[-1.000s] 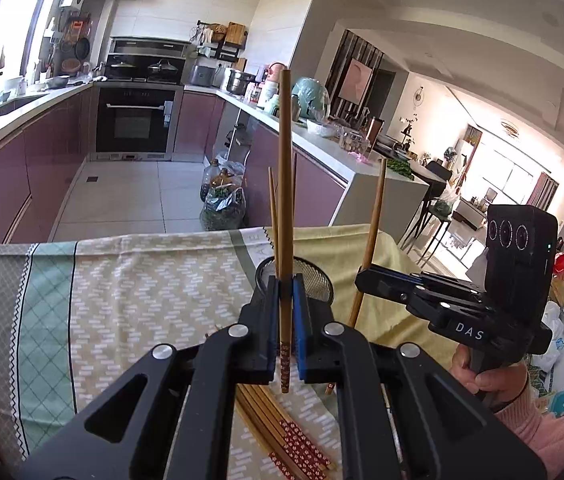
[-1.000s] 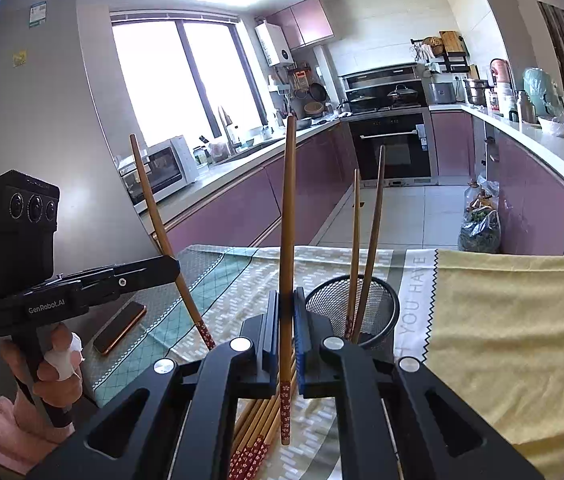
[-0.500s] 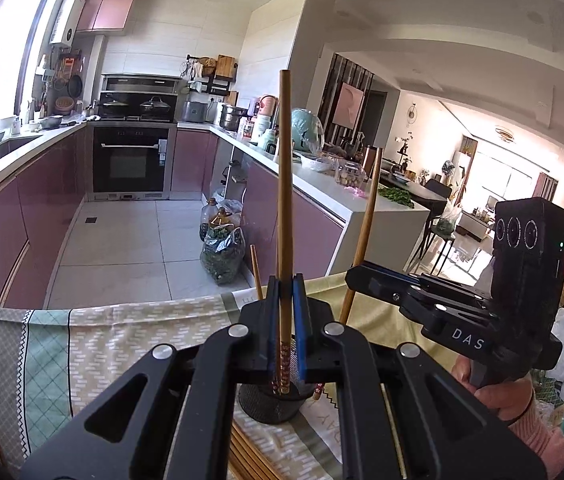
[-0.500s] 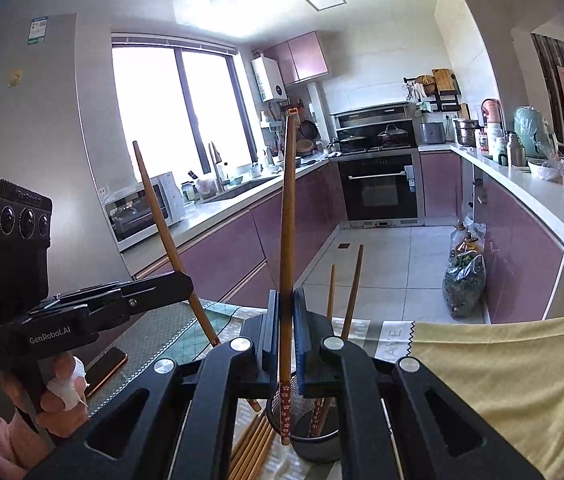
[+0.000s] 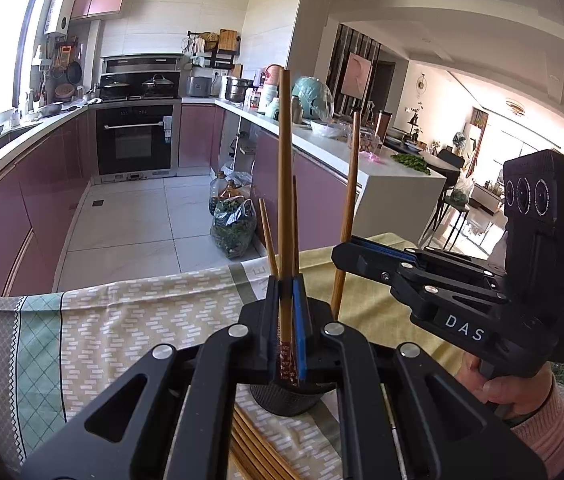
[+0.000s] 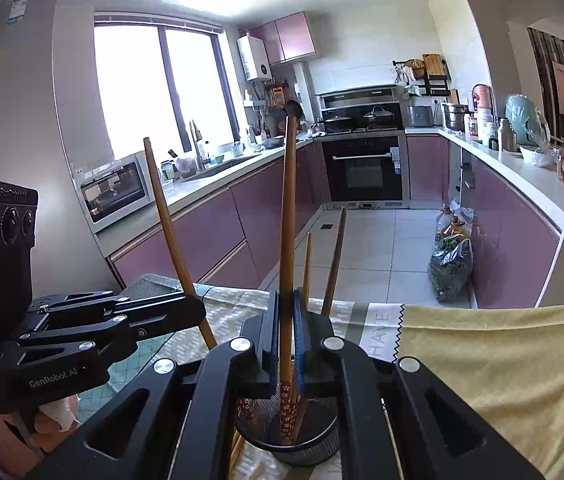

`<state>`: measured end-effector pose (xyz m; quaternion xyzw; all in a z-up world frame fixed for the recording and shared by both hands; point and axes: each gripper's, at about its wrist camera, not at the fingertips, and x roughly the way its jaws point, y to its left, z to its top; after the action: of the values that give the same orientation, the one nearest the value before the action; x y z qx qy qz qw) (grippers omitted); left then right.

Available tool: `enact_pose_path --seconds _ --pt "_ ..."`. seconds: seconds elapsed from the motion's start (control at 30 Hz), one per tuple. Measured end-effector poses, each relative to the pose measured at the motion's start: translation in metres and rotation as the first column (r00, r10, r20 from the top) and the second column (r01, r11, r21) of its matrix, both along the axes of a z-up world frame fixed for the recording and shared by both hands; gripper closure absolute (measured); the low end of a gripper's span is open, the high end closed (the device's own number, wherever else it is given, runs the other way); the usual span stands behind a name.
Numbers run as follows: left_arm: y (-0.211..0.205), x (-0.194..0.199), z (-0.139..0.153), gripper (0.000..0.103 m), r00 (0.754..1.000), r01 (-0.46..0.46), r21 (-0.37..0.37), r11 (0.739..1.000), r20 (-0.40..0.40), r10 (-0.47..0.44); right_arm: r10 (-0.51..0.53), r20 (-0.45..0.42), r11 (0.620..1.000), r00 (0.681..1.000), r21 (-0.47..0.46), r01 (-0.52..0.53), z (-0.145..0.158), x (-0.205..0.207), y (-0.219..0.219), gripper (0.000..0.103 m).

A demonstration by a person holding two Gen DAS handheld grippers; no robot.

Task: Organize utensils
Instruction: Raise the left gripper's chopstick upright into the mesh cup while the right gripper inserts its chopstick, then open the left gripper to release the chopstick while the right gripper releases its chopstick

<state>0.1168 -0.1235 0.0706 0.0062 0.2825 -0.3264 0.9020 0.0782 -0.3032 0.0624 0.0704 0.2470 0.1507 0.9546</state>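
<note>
The bench [image 5: 130,304] was draped in a patterned green-and-cream cloth [image 5: 82,320], with a plain yellow cloth [image 6: 494,360] spread to the right of the right tongs [image 6: 287,344]. A black mesh holder [image 6: 294,444] stood on it directly below both tongs, and loose chopsticks [image 5: 258,444] lay flat beneath the left tongs [image 5: 287,320].

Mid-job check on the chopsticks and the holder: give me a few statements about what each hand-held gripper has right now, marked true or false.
1. The left hand-held gripper is shut on an upright chopstick. True.
2. The right hand-held gripper is empty. False: it grips its own chopstick.
3. The black mesh holder already contains chopsticks. True.
4. The holder stands on the kitchen floor. False: it stands on the patterned tablecloth.
5. No chopsticks remain lying on the cloth. False: several loose chopsticks lie beside the holder.
</note>
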Motion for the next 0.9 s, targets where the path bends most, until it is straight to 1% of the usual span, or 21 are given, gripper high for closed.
enact_pose_path --seconds 0.2,0.37,0.47,0.6,0.9 --pt "-0.003 0.006 -0.026 0.096 0.998 0.016 0.048 0.999 -0.056 -0.014 0.007 -0.068 1.0 0.998 -0.011 -0.008 -0.013 0.003 0.0 0.097" --pt "-0.008 0.012 -0.042 0.096 0.994 0.038 0.084 0.996 -0.102 -0.029 0.008 -0.136 0.999 0.991 -0.031 -0.012 -0.025 0.01 0.002 0.097" --pt "-0.012 0.017 -0.05 0.096 0.991 0.045 0.095 0.994 -0.127 -0.033 0.011 -0.173 1.0 0.985 -0.019 -0.014 -0.033 0.016 0.003 0.097" --pt "-0.014 0.025 -0.054 0.096 0.99 0.043 0.099 0.994 -0.138 -0.029 0.007 -0.191 1.0 0.982 -0.007 -0.008 -0.036 0.02 -0.002 0.097" --pt "-0.021 0.038 -0.056 0.095 0.987 0.026 0.099 0.995 -0.159 -0.01 -0.014 -0.207 1.0 0.978 -0.01 0.013 -0.04 0.03 -0.002 0.096"
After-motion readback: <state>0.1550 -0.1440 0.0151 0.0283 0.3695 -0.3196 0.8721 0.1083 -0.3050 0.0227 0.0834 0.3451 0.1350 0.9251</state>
